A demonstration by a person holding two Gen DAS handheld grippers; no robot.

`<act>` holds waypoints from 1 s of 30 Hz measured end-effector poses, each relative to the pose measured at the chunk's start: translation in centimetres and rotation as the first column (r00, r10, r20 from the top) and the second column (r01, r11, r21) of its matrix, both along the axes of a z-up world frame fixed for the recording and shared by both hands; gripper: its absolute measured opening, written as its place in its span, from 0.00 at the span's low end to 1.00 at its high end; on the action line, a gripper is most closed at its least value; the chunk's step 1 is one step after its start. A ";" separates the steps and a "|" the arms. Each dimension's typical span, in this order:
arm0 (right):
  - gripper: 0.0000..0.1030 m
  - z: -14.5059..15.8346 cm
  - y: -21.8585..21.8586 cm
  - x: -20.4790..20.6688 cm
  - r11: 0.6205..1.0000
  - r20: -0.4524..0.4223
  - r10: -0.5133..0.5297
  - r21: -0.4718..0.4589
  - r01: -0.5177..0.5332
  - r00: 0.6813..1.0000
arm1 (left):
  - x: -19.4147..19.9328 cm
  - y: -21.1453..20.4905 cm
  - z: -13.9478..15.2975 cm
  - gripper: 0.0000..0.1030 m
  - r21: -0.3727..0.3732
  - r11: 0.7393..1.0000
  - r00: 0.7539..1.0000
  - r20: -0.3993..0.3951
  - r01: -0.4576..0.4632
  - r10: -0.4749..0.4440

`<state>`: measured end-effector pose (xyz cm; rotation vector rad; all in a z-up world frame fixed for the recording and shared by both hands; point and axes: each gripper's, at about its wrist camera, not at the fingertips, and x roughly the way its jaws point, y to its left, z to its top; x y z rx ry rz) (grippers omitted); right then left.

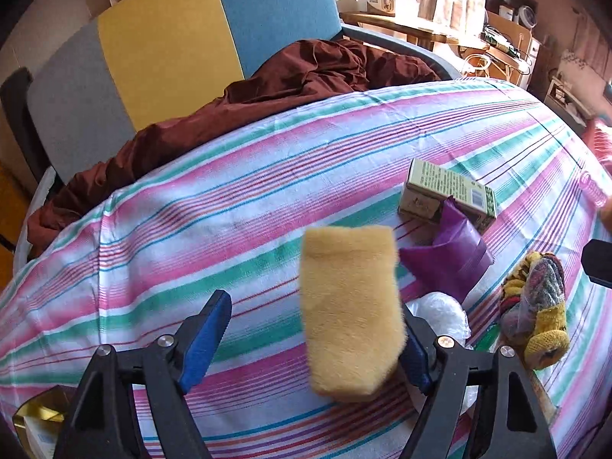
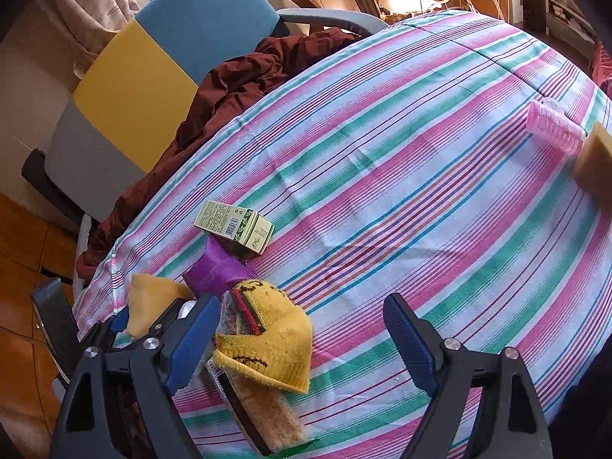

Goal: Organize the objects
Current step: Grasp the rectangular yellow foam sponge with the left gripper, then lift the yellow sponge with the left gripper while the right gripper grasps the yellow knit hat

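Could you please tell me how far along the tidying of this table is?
Looks done: box, purple pouch and yellow sock clustered. In hand: fuzzy yellow piece between the open left gripper's fingers. Left: pink roller lies apart; right gripper empty.

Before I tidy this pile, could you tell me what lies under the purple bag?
The purple bag leans against the green box on the striped cloth. Anything beneath it is covered.

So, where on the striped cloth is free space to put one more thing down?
The wide middle of the striped cloth is bare, between the green box and the pink roller. Also bare is the strip beside the brown garment. It is crowded around the purple pouch and yellow sock.
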<state>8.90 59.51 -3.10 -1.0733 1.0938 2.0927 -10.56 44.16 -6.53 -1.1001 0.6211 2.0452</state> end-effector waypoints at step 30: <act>0.86 -1.3 -1.6 -2.3 0.992 0.051 0.122 -0.015 -0.122 0.991 | 10.9 -9.0 0.9 0.30 0.087 0.988 0.982 0.147 -0.129 0.116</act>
